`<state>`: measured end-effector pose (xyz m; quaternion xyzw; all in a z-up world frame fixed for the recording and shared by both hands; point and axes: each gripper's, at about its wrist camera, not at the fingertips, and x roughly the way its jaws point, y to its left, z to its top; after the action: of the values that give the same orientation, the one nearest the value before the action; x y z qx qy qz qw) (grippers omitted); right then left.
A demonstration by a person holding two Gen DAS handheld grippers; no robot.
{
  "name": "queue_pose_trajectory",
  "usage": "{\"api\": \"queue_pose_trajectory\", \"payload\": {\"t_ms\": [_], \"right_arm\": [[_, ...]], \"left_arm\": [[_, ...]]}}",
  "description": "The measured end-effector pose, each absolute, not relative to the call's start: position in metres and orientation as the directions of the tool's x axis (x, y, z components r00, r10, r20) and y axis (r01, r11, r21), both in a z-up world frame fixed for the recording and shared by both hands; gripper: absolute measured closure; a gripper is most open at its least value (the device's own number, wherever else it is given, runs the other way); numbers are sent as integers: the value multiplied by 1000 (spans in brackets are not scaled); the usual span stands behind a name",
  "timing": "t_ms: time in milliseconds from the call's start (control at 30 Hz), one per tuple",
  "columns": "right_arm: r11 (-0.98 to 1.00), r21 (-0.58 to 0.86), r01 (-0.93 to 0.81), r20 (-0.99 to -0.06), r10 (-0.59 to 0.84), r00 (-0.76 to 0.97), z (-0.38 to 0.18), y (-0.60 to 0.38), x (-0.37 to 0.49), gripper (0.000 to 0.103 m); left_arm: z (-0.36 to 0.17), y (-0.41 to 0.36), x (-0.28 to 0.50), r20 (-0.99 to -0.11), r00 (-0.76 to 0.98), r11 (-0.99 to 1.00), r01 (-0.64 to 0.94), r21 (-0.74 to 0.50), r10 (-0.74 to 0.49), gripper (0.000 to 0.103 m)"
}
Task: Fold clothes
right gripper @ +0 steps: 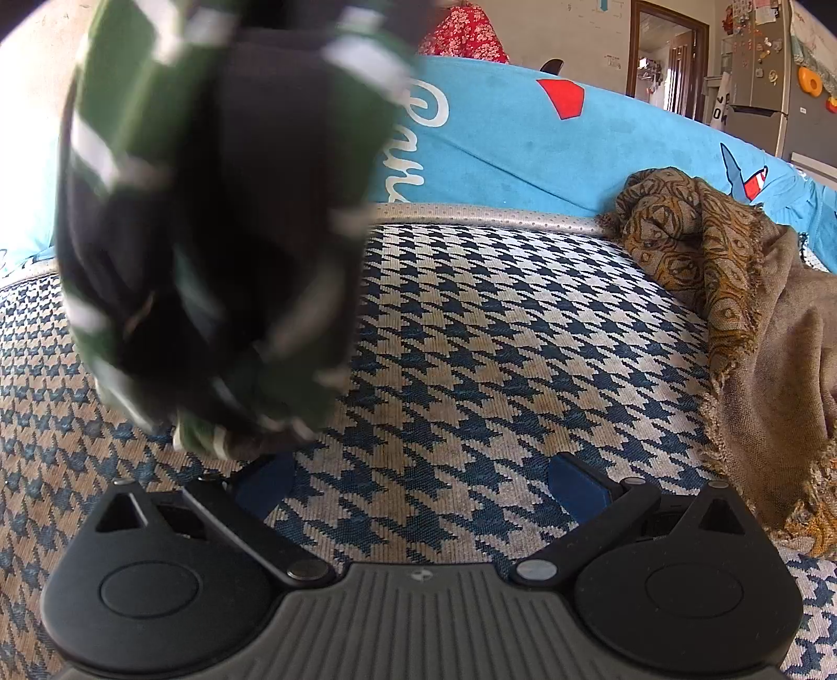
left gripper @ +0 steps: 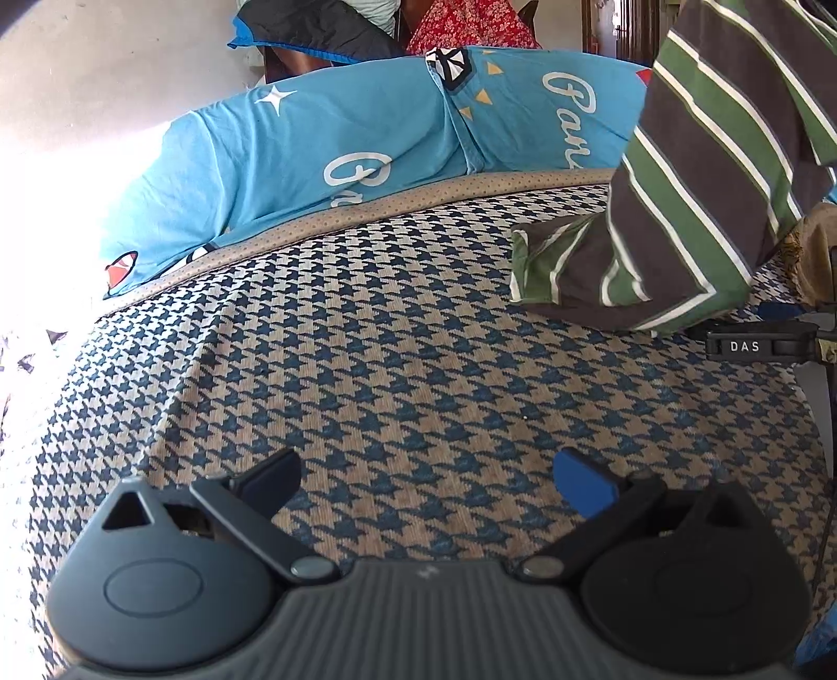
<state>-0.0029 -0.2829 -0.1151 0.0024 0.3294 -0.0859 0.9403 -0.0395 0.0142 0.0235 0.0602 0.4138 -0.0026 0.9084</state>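
Observation:
A green, dark grey and white striped garment (left gripper: 696,183) hangs down from the upper right in the left wrist view, its lower end resting on the houndstooth cover (left gripper: 392,340). My left gripper (left gripper: 429,471) is open over bare cover, well short of the garment. In the right wrist view the same garment (right gripper: 209,209) is a blurred bundle at the left, its bottom edge just above one blue fingertip (right gripper: 267,476). My right gripper (right gripper: 418,476) is open with nothing between its fingers. What holds the garment up is out of view.
Blue printed cushions (left gripper: 314,146) (right gripper: 523,136) line the back of the seat. A brown patterned scarf (right gripper: 706,261) lies crumpled at the right. A black device marked DAS (left gripper: 753,345) shows at the right edge. Red floral cloth (left gripper: 471,26) sits behind the cushions.

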Motion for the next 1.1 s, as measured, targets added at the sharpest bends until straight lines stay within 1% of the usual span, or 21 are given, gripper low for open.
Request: {"api": "queue_pose_trajectory", "payload": {"t_ms": [333, 600, 733, 833, 1100], "right_arm": [[985, -52, 163, -620, -160, 768, -116, -284, -4, 0], [985, -52, 163, -620, -160, 768, -116, -284, -4, 0], [985, -52, 163, -620, -160, 768, -116, -284, -4, 0], [985, -52, 163, -620, -160, 768, -116, -284, -4, 0], [985, -52, 163, -620, -160, 768, -116, -284, -4, 0]], "left_arm": [[23, 25, -49, -756, 653, 994, 52, 99, 41, 0], [26, 35, -61, -745, 665, 992, 51, 115, 52, 0], [31, 42, -67, -743, 669, 995, 52, 90, 32, 0], [37, 51, -72, -727, 686, 995, 36, 89, 40, 0], [37, 64, -84, -734, 677, 997, 13, 80, 50, 0]]}}
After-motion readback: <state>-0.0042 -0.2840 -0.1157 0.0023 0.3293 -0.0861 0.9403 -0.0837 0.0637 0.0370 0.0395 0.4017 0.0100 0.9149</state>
